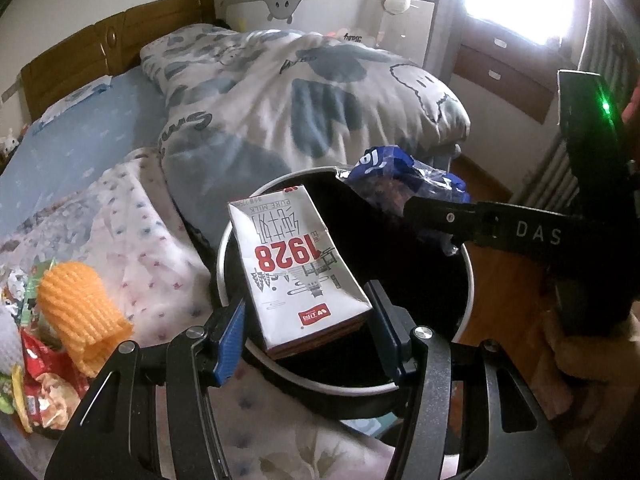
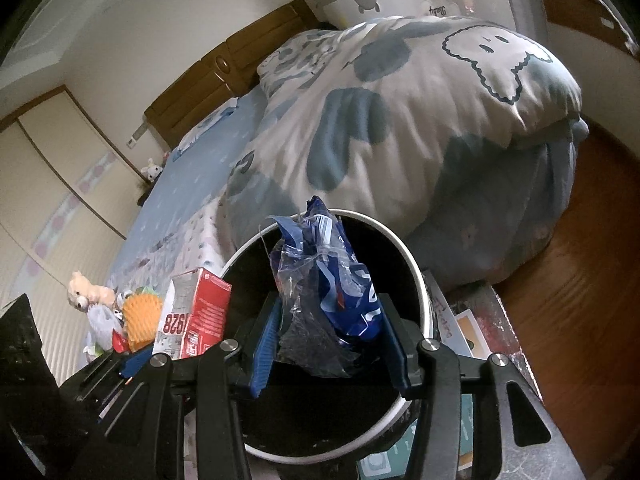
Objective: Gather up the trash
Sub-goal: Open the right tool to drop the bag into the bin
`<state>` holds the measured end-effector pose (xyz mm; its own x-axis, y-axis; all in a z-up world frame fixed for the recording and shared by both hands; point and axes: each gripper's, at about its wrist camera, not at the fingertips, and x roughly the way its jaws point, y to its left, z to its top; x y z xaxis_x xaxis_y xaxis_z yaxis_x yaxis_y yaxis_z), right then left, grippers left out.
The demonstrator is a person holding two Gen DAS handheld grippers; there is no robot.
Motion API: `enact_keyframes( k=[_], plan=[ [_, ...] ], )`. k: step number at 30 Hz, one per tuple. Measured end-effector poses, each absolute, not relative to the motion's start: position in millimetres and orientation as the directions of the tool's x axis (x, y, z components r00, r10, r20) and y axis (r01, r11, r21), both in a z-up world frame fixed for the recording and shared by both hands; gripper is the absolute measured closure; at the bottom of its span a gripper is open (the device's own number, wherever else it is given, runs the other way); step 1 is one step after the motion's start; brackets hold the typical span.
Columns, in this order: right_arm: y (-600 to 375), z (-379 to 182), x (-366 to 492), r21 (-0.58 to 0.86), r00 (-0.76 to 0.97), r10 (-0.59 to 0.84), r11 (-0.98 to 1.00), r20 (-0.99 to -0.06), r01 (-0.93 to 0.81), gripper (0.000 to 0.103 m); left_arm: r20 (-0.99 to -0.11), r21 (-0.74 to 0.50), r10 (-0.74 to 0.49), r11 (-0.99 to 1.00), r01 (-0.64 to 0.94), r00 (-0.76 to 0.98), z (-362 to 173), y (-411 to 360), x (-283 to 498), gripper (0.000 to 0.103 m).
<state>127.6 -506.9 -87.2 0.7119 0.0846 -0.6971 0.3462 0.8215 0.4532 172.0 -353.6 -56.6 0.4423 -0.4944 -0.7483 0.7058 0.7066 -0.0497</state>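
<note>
My left gripper (image 1: 306, 322) is shut on a white milk carton (image 1: 298, 266) printed "1928", held over the round white-rimmed trash bin (image 1: 222, 256) with a black liner. My right gripper (image 2: 332, 340) is shut on a crumpled blue and clear plastic bag (image 2: 328, 276), also held over the bin (image 2: 416, 276). The carton shows in the right wrist view (image 2: 192, 316) at the left of the bin. The bag shows in the left wrist view (image 1: 392, 176) at the bin's far rim, with the right gripper's finger in front of it.
An orange foam fruit net (image 1: 80, 312) and red snack wrappers (image 1: 40, 380) lie on the bed at the left. A bunched quilt (image 1: 300, 100) fills the bed behind the bin. Wooden floor (image 2: 580, 280) lies to the right. Boxes (image 2: 468, 332) sit under the bin.
</note>
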Motion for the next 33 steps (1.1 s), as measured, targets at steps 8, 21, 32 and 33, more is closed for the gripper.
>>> enact_keyframes(
  k=[8, 21, 32, 33],
  plan=[
    [-510, -89, 131, 0.478, 0.704, 0.112, 0.806, -0.702, 0.349, 0.037, -0.742, -0.085, -0.501, 0.73, 0.678, 0.446, -54, -340, 171, 0.02],
    [-482, -77, 111, 0.483, 0.742, 0.103, 0.816, -0.663, 0.318, 0.027, -0.741, -0.147, -0.476, 0.803, 0.577, 0.473, -65, -265, 148, 0.02],
    [-419, -74, 100, 0.475, 0.747, 0.154, 0.848, -0.646, 0.236, 0.025, -0.73, -0.143, -0.415, 0.87, 0.473, 0.543, -73, -192, 126, 0.02],
    [-412, -75, 100, 0.475, 0.745, 0.163, 0.851, -0.647, 0.226, 0.025, -0.73, -0.145, -0.408, 0.877, 0.458, 0.549, -74, -183, 125, 0.02]
  ],
)
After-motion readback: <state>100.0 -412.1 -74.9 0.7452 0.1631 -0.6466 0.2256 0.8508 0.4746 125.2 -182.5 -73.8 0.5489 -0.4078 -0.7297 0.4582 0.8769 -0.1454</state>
